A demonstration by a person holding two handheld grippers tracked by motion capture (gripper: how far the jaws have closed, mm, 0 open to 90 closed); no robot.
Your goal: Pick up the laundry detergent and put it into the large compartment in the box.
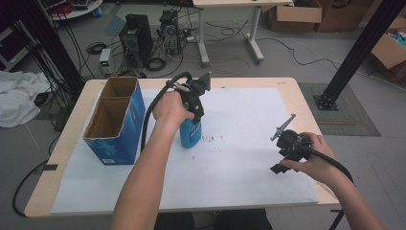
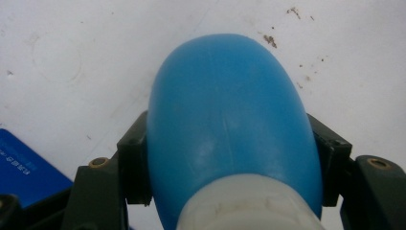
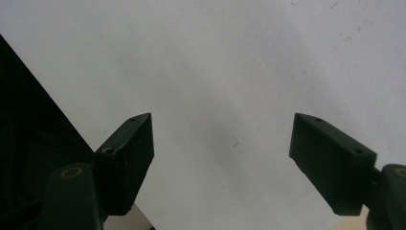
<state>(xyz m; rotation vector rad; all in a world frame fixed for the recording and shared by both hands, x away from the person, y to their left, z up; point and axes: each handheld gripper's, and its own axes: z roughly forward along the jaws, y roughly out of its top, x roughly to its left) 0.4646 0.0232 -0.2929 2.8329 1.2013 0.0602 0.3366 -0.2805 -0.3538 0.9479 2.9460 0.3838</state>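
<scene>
Currently the left gripper (image 2: 230, 158) is clamped on the blue bottle (image 2: 230, 110), one black jaw pressed against each flank just below the white cap (image 2: 249, 203). From the high view the bottle (image 1: 190, 135) stands upright on the white sheet (image 1: 249, 158), just right of the blue carton (image 1: 115, 122) and apart from it, with the left hand (image 1: 168, 109) over its top.

Handling, judged: smooth rounded plastic, so probably slippery, and the curved flanks could let it squirm out if the pads sit off centre. The wall looks thin enough to give under a hard squeeze. Weight depends on fill; the plastic is opaque and the level cannot be read. The shoulder below the cap seems the best hold: stiffer there, and the cap's lip would stop a downward slide. Keep it upright in case the cap is loose.

Containers: the carton is open-topped, with a divider making two compartments. Their brown inner walls show; no contents are visible, though the floors are hidden.

The right gripper (image 1: 286, 148) is well apart near the table's right edge, jaws spread wide over bare sheet, nothing between them.
</scene>
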